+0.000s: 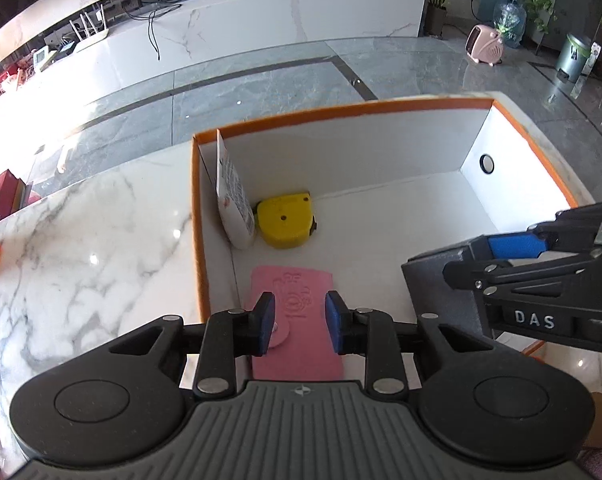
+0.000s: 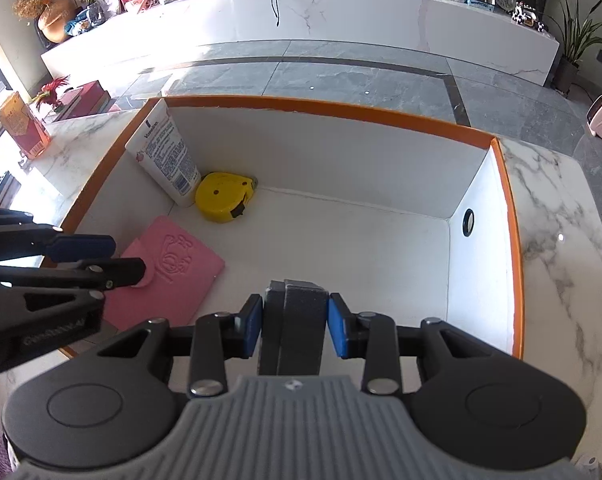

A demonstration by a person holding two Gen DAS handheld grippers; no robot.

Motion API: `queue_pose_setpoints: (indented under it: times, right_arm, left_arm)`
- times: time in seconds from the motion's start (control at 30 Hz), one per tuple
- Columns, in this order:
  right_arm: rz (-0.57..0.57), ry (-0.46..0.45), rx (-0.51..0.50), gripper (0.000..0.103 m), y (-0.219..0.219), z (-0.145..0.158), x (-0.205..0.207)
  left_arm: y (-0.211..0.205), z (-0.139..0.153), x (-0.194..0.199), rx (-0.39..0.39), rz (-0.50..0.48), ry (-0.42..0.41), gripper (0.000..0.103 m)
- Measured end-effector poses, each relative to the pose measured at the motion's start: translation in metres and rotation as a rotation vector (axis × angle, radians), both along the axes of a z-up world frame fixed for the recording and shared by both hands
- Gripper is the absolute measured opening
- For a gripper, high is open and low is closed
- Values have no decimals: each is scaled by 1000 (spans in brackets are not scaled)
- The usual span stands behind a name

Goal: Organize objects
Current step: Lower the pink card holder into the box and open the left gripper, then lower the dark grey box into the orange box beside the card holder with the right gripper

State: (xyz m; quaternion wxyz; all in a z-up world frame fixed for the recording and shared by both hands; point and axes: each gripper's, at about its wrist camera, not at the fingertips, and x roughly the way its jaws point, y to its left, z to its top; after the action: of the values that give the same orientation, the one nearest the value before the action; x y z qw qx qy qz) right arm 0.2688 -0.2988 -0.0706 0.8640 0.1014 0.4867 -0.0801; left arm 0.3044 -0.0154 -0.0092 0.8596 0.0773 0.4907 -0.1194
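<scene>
Between my right tongs (image 2: 295,326) sits one grey block (image 2: 297,320), gripped; my left tongs (image 1: 299,322) gape above one pink wallet (image 1: 301,320). One box (image 2: 501,160) holds one tube (image 2: 169,160), one yellow tape measure (image 2: 221,196).
</scene>
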Motion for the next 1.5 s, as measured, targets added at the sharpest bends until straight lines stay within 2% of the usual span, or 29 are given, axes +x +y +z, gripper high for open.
queue_pose_setpoints:
  times: [0.13,0.2,0.33,0.43,0.57,0.67,0.8,1.03,1.23,1.37,1.5]
  right_arm:
    - [-13,-4,44,37,2,-2,6]
    - [-21,-4,66,37,4,-3,10]
    - [-27,14,62,37,14,-7,21]
    - [-31,41,113,37,20,-12,28]
    - [-49,42,133,37,27,-15,36]
    - [-71,39,184,37,26,-17,41]
    - [-83,39,185,37,25,-15,44]
    - [-143,13,252,36,-1,-9,46]
    - [-162,86,367,36,-20,-25,40]
    - [-151,140,323,44,-29,-29,38]
    - [-128,203,263,46,-32,-37,36]
  left_arm:
    - [20,21,-2,-40,50,-86,33]
    - [29,25,-3,-51,67,-97,33]
    - [43,16,-3,-72,77,-37,33]
    - [50,8,-6,-96,74,-8,33]
    - [58,4,-11,-121,62,-7,32]
    - [61,5,-11,-140,44,-19,32]
    - [60,2,-10,-133,20,-19,33]
    - [59,-8,-12,-153,13,-4,34]
    - [60,-13,-14,-159,3,10,34]
    - [61,-14,-12,-163,5,13,34]
    - [61,-17,-11,-168,6,17,34]
